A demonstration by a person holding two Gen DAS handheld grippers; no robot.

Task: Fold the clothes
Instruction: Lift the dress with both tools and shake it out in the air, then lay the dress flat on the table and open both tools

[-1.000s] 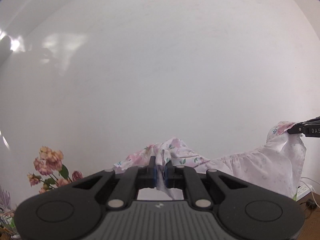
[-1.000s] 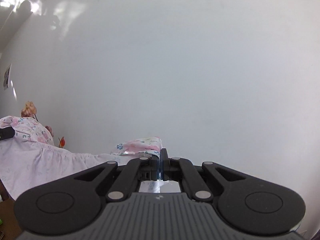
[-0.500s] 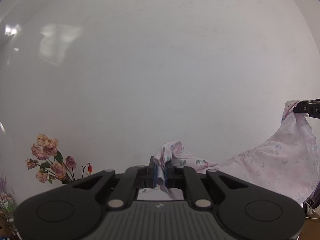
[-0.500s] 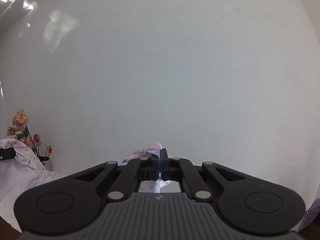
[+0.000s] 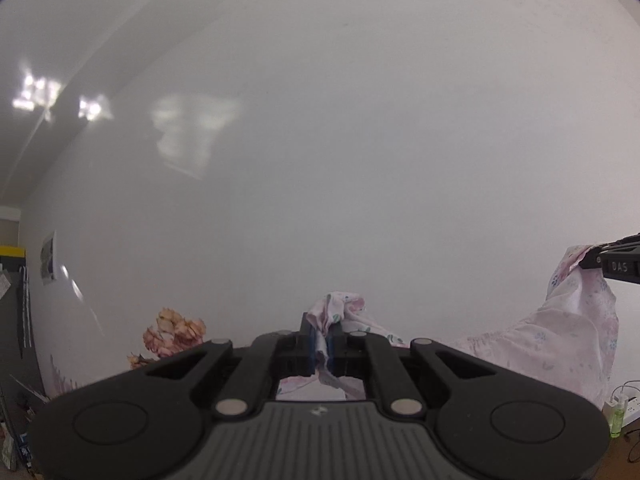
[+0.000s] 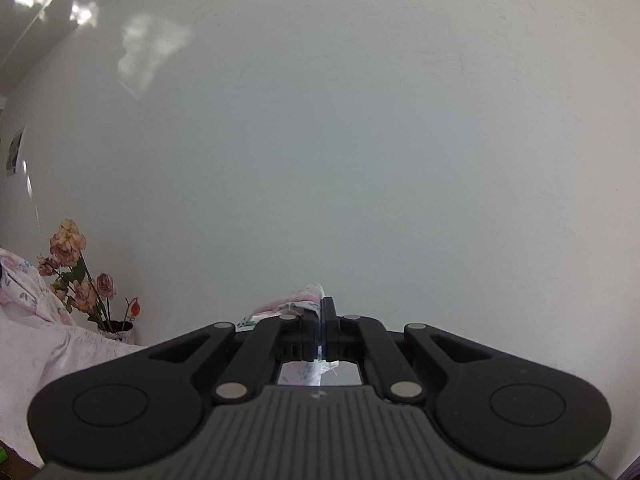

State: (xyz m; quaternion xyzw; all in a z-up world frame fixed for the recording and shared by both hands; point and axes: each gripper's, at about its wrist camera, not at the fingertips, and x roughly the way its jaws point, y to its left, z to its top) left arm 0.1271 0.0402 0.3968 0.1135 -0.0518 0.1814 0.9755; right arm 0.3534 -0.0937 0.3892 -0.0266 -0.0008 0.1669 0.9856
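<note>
A pale pink floral garment [image 5: 560, 344] hangs in the air in front of a white wall, held up by both grippers. My left gripper [image 5: 320, 338] is shut on a bunched corner of it, which pokes up between the blue pads. In the left wrist view the right gripper's fingertips [image 5: 600, 258] pinch the other corner at the far right. My right gripper [image 6: 321, 320] is shut on a thin edge of the garment [image 6: 296, 298]. The cloth sags between the two corners and drapes at the left [image 6: 44, 344] of the right wrist view.
A vase of dried pink roses [image 6: 80, 276] stands by the wall to the left; the roses [image 5: 172, 332] also show in the left wrist view. A white power strip and a small green bottle [image 5: 618, 412] sit low right. Dark furniture [image 5: 16, 320] stands at the far left.
Both grippers have risen and shifted with the garment still held. The flowers sit lower and more to the right in the left wrist view. The cloth hangs more steeply from the right gripper.
</note>
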